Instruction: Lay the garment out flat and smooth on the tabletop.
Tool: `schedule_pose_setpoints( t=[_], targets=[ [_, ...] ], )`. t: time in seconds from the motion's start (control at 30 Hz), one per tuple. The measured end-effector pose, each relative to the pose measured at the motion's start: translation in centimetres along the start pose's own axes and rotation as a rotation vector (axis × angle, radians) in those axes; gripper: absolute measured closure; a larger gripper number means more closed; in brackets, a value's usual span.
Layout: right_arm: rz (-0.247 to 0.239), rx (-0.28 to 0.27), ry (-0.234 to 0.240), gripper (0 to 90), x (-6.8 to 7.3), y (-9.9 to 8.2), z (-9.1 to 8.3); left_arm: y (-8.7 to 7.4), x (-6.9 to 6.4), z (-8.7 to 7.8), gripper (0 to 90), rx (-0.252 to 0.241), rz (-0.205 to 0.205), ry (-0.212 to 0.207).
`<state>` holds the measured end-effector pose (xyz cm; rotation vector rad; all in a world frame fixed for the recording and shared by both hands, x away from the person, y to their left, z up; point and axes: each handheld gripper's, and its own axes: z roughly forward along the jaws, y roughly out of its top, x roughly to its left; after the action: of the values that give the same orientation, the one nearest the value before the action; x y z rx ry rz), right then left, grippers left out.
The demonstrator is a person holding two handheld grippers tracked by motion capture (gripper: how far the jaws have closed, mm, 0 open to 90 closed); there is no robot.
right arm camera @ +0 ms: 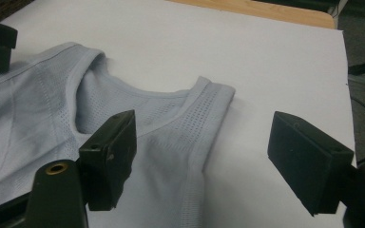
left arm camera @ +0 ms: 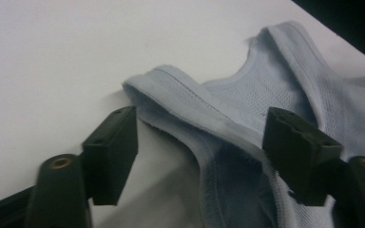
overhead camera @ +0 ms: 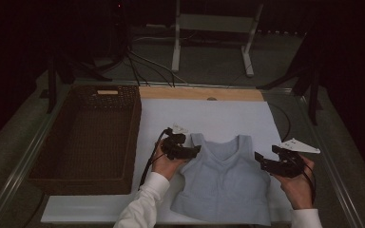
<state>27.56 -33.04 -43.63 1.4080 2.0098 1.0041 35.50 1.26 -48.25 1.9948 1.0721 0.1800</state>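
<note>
A desk (overhead camera: 285, 199) carries a large white board (overhead camera: 218, 114), and a deep, dark brown woven basket (overhead camera: 88, 137) sits just beside the board on the left. On the near half of the board lies a pale blue sleeveless mesh top (overhead camera: 223, 183), spread flat with its two shoulder straps pointing away from the person and its hem nearest them. The person holds a black two-jaw tool in each hand. The left gripper (left arm camera: 199, 142) sits at the top's left shoulder strap (left arm camera: 185, 102); its jaws are apart, one over bare board outside the strap and the other over the fabric by the neckline, so the strap lies between them but is not yet pinched. The right gripper (right arm camera: 202, 142) hovers near the right shoulder strap (right arm camera: 209, 102), jaws apart and holding nothing, with one jaw over the fabric and the other over bare board. The step in hand looks like taking hold of both shoulders, perhaps to fold or lift the top. To do it well, each gripper should probably settle low enough that the lower jaw slides under the strap, catch both layers of the hemmed edge rather than one, and close at matching spots on each side so the garment rises evenly without twisting.
</note>
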Motion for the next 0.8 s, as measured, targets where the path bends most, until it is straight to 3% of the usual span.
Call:
schedule_pose_setpoints(
  t=[0.47,0.7,0.8],
  targets=[
    [0.000,0.002,-0.005,24.7,-0.1,-0.1,0.0,-1.2,0.3,1.9,32.9,0.092,-0.031,-0.021],
    [0.001,0.006,-0.004,24.7,-0.1,0.0,0.1,-1.3,0.5,2.3,44.4,0.118,-0.050,-0.085],
    [0.002,0.008,-0.001,24.8,-0.1,0.0,0.2,-1.3,0.4,2.5,51.2,0.131,-0.051,-0.087]
  ],
)
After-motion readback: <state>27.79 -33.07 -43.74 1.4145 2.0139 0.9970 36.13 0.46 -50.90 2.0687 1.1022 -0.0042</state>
